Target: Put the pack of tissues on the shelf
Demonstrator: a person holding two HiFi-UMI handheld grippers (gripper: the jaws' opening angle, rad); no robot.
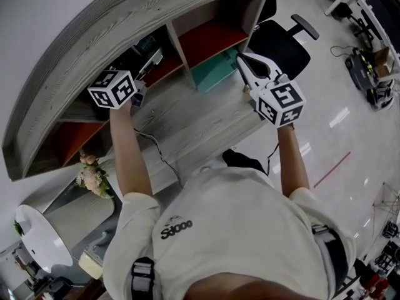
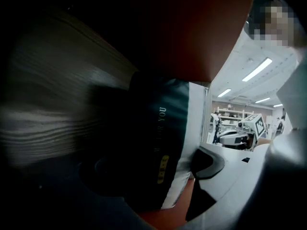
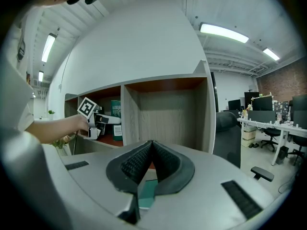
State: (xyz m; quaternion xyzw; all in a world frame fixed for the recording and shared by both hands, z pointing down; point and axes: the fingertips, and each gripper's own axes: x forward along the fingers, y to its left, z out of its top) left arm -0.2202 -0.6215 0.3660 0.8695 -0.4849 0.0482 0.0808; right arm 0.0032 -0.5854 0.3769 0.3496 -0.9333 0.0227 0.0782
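Note:
The pack of tissues [image 2: 158,143] is dark green with a white side and stands upright on the red floor of the shelf's [image 1: 75,61] middle compartment. My left gripper [image 2: 153,166] reaches into that compartment, its jaws shut on the pack from both sides. In the head view the pack [image 1: 145,44] shows just past the left gripper [image 1: 150,58]. The right gripper view shows the pack [image 3: 116,114] and the left gripper [image 3: 112,121] from the side. My right gripper [image 1: 240,58] hovers in front of the right compartment, shut and holding nothing; its pads meet at the tips [image 3: 149,147].
A teal box [image 1: 215,70] lies on the grey wooden desk [image 1: 187,124] below the right compartment. A black office chair [image 1: 281,42] stands to the right of the shelf. A cable [image 1: 156,149] runs across the desk. Pink flowers [image 1: 92,174] sit at the desk's left.

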